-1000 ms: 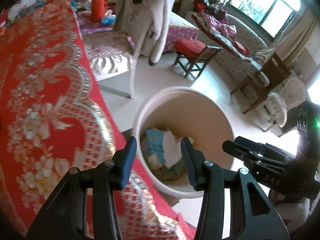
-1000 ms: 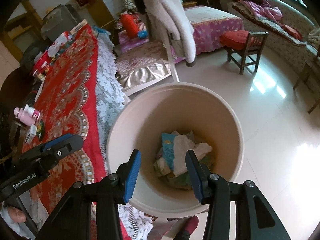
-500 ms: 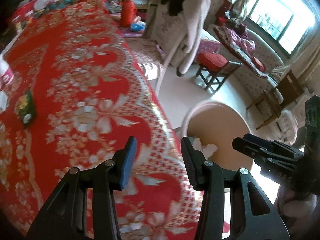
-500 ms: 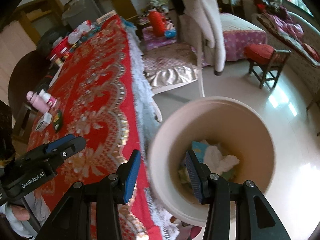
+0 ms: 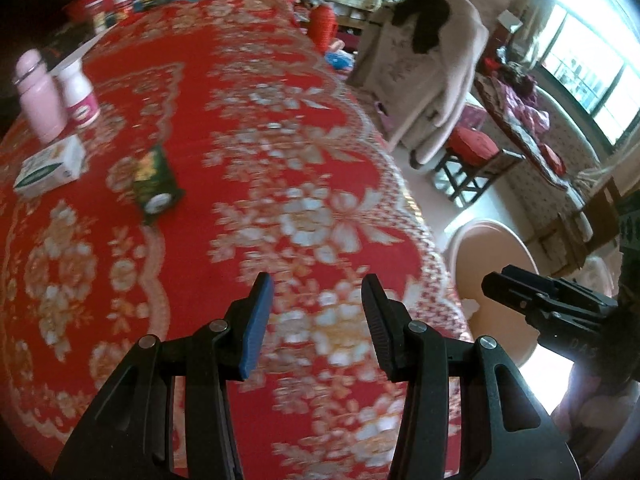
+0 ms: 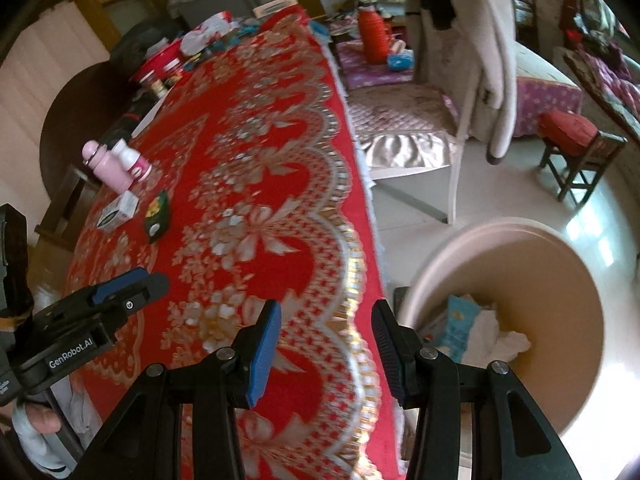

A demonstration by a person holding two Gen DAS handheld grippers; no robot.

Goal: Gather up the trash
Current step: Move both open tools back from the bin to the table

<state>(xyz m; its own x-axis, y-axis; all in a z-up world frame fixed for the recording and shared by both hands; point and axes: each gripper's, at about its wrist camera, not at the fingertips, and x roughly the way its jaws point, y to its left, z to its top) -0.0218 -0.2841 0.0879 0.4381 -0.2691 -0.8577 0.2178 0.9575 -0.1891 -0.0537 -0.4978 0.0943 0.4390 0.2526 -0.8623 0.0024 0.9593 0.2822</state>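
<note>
A beige trash bucket (image 6: 560, 264) stands on the floor beside the table and holds a blue packet and crumpled white paper (image 6: 480, 328); it also shows in the left wrist view (image 5: 496, 248). A dark green packet (image 5: 154, 184) lies on the red patterned tablecloth (image 5: 248, 128), also seen in the right wrist view (image 6: 157, 216). A small white box (image 5: 50, 166) lies left of it. My left gripper (image 5: 316, 320) is open and empty above the table. My right gripper (image 6: 326, 346) is open and empty over the table's edge, next to the bucket.
A pink bottle (image 5: 38, 96) and a white bottle (image 5: 78, 92) stand at the table's left. Clutter sits at the far end (image 6: 188, 48). A chair draped with a coat (image 6: 468, 56) and a red-cushioned stool (image 6: 572, 148) stand on the floor beyond.
Both grippers have swung left, away from over the bucket and toward the table. The bucket has slid to the right in both views, and the green packet and bottles have come into view.
</note>
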